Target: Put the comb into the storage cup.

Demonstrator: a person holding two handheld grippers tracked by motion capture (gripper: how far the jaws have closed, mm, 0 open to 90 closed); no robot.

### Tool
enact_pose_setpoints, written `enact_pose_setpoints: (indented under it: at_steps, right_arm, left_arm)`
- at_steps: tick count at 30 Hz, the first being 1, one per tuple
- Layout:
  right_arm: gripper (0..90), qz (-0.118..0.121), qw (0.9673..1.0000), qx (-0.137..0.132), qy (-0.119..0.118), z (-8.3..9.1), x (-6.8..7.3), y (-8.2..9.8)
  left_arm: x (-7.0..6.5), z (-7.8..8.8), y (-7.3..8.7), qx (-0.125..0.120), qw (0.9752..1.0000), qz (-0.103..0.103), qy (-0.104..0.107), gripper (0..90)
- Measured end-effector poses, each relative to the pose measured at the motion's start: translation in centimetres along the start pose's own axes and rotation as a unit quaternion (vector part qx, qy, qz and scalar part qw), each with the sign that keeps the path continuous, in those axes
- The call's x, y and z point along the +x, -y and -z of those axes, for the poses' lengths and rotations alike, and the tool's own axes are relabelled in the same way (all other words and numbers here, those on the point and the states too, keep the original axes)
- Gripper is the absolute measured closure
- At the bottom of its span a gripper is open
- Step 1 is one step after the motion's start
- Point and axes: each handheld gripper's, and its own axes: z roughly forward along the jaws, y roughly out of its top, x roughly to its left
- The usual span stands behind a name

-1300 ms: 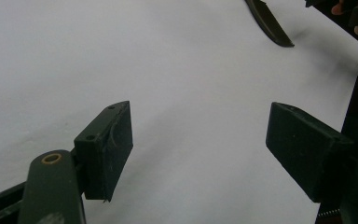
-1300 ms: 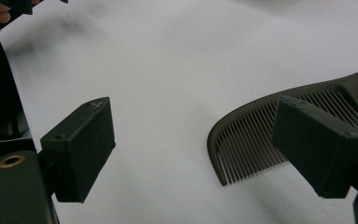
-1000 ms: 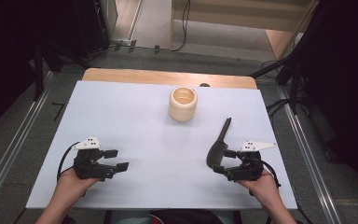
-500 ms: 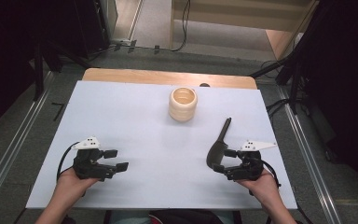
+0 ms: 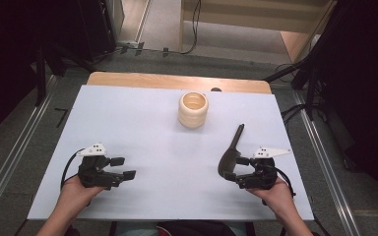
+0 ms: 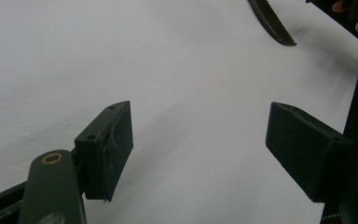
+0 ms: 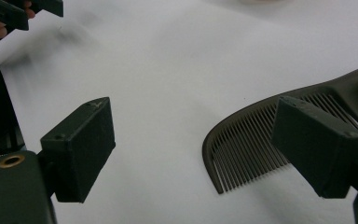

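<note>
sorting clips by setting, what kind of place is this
Probably a lab or workshop recording station, not a home: a white-topped table on a grey floor with metal rails, trailing cables, and just a comb and cup.

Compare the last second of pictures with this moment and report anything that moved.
Nothing visibly changed. The left gripper and right gripper rest at the near edge of the table with jaws open and empty, the dark comb lies beside the right gripper, and the cream ribbed cup stands beyond.
</note>
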Motion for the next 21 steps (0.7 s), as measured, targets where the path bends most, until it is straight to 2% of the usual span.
enact_pose_setpoints:
  at_steps: [16,21]
  right_arm:
    - [11.7,-0.005,1.0,0.0,0.005,0.24,-0.08,0.05]
    - [11.8,-0.009,0.9998,-0.004,0.015,0.39,-0.3,-0.25]
  left_arm:
    - [-0.07,0.06,-0.09,-0.001,1.0,-0.001,-0.002,24.3]
    - [-0.07,0.19,-0.02,-0.002,1.0,0.001,-0.003,24.3]
